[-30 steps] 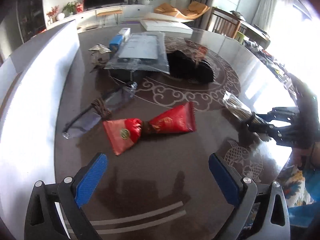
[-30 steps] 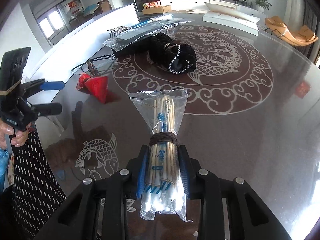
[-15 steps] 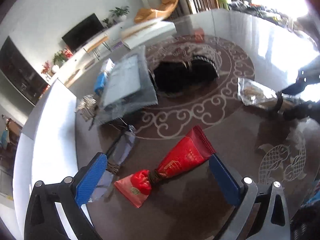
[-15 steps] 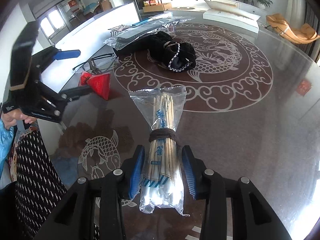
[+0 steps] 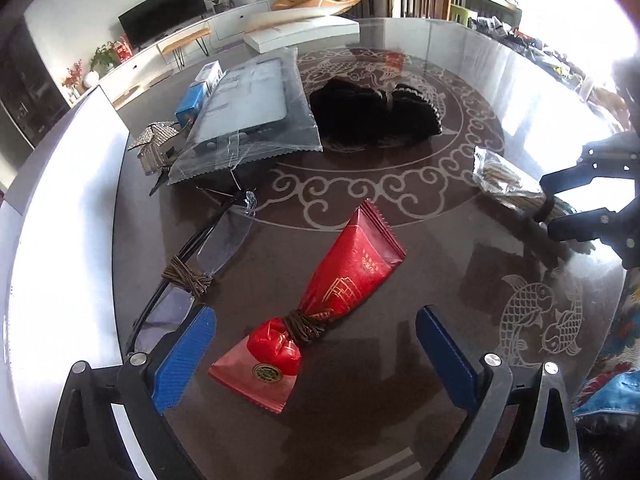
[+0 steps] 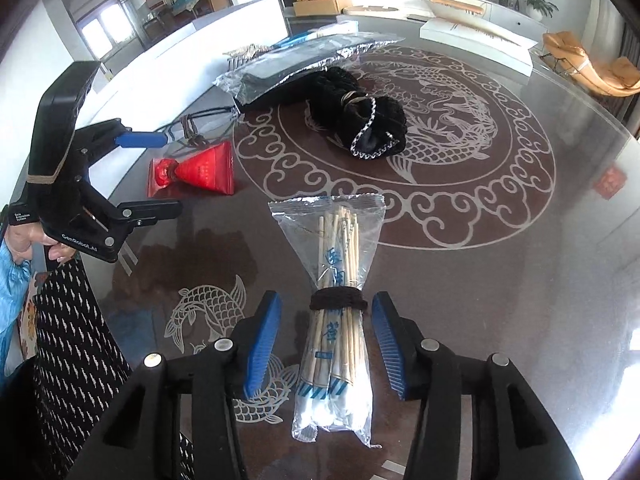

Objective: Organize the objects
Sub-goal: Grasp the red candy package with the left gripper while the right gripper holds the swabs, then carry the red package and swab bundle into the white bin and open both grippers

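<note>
Glossy table (image 6: 500, 280): right gripper (image 6: 325, 340), jaws just opening, frees the skewer bag (image 6: 336, 320); left gripper (image 5: 314, 360), wide and empty above the red packet (image 5: 332, 300), risks skidding it.

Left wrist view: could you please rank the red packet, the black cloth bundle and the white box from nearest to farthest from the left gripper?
1. Red packet, between the left gripper's jaws.
2. Black cloth bundle, mid-table.
3. White box, far edge.

Chopstick pack (image 6: 338, 320) right of snack packet (image 5: 332, 304).
</note>
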`<state>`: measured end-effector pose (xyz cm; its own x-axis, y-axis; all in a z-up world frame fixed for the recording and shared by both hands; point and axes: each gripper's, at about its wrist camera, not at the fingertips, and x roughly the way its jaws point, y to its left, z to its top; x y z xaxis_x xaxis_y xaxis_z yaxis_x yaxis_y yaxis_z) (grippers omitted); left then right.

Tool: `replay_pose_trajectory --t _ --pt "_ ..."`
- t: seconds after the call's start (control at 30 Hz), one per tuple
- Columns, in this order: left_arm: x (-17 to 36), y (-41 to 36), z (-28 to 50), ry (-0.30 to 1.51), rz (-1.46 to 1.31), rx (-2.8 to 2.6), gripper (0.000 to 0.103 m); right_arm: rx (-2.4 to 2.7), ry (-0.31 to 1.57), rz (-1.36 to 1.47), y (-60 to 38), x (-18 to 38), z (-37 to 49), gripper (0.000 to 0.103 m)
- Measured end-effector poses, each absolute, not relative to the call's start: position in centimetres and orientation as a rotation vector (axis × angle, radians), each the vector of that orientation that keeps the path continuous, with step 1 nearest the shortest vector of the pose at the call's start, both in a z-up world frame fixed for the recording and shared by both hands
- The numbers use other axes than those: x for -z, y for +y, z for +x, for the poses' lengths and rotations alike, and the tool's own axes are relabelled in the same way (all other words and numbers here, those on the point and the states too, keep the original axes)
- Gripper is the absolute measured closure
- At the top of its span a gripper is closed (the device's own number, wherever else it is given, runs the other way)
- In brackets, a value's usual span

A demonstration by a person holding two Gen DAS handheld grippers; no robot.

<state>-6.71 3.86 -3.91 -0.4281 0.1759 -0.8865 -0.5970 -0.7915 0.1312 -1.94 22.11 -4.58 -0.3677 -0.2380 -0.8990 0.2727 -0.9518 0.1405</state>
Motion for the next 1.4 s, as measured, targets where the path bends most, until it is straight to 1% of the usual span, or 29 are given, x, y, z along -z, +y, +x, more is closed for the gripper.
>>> replay_pose_trajectory --t 0.03,0.07,0.1,0.13,0.17,0.2,0.23,0.27,0.3,0.37,0.47,0.53,0.63,0.8,0.97,1.07,1.17,1.2,1.23,1.27,1.3,1.33,1.4 --pt "4.3 4.2 -6.5 0.644 -1.325 -2.242 0.003 2.359 0.070 1.563 21.8 4.8 -2.1 0.053" --pt "4.5 4.4 -6.3 0.672 -1.336 -2.242 0.007 2.350 0.094 1.570 21.5 4.9 -2.2 0.053" --pt "4.4 4.4 -6.2 0.641 -1.330 -2.244 0.020 2.342 0.121 1.574 21.2 5.1 -2.3 0.053" --pt "4.2 4.4 -6.2 0.611 -1.340 -2.256 0.043 2.340 0.146 1.571 21.0 5.2 -2.3 0.053" --pt "4.1 4.2 -6.3 0.562 -1.355 -2.262 0.056 2.343 0.159 1.568 20.9 5.4 -2.4 0.054" --pt "4.1 4.1 -6.5 0.518 -1.376 -2.266 0.082 2.349 0.155 1.572 21.0 5.5 -2.4 0.057" --pt "4.1 3.9 -6.5 0.486 -1.386 -2.276 0.083 2.361 0.145 1.574 21.2 5.6 -2.5 0.074" --pt "4.0 3.8 -6.4 0.459 -1.379 -2.297 0.083 2.357 0.125 1.568 21.3 5.5 -2.4 0.074" --pt "3.9 3.2 -6.2 0.389 -1.379 -2.307 0.083 2.365 0.114 1.559 21.3 5.3 -2.2 0.074" --pt "3.4 1.6 -5.7 0.214 -1.374 -2.323 0.083 2.400 0.112 1.519 21.6 4.2 -1.6 0.074" --pt "2.0 -0.9 -4.6 -0.011 -1.323 -2.364 0.083 2.435 0.040 1.450 22.3 2.0 -1.0 0.074" --pt "0.5 -2.3 -3.4 -0.117 -1.267 -2.399 0.083 2.459 0.001 1.393 22.3 0.4 -1.1 0.074" --pt "-2.6 -5.2 -2.6 -0.228 -1.181 -2.468 0.083 2.468 -0.023 1.294 20.8 -2.4 -2.2 0.074" --pt "-6.7 -13.0 -3.1 -0.314 -1.157 -2.657 0.083 2.390 -0.066 1.128 13.4 -6.8 -6.5 0.074" --pt "-6.9 -22.9 -5.6 -0.419 -1.289 -2.853 0.083 2.230 -0.131 1.000 1.9 -9.5 -10.8 0.074" --pt "-5.7 -27.2 -6.7 -0.419 -1.406 -2.917 0.083 2.132 -0.150 1.017 -5.1 -8.6 -12.7 0.074" --pt "-4.2 -29.4 -7.5 -0.394 -1.513 -2.948 0.081 2.062 -0.138 1.081 -10.7 -5.9 -13.7 0.074" --pt "-3.7 -30.0 -7.7 -0.410 -1.553 -2.952 0.079 2.037 -0.123 1.113 -12.2 -4.7 -13.9 0.073" --pt "-3.0 -30.5 -7.9 -0.439 -1.605 -2.940 0.067 2.014 -0.097 1.155 -13.6 -3.4 -14.2 0.072" --pt "-2.5 -30.9 -8.3 -0.455 -1.658 -2.930 0.060 1.996 -0.065 1.193 -14.7 -2.2 -14.4 0.064" --pt "-2.0 -31.1 -8.2 -0.455 -1.703 -2.939 0.049 1.997 -0.040 1.209 -15.2 -1.5 -14.5 0.059" --pt "-1.9 -31.1 -7.8 -0.447 -1.703 -2.962 0.048 2.013 -0.025 1.199 -15.1 -1.2 -14.3 0.055" --pt "-2.3 -30.6 -6.4 -0.442 -1.627 -2.995 0.048 2.049 -0.033 1.133 -13.7 -1.7 -13.4 0.049"
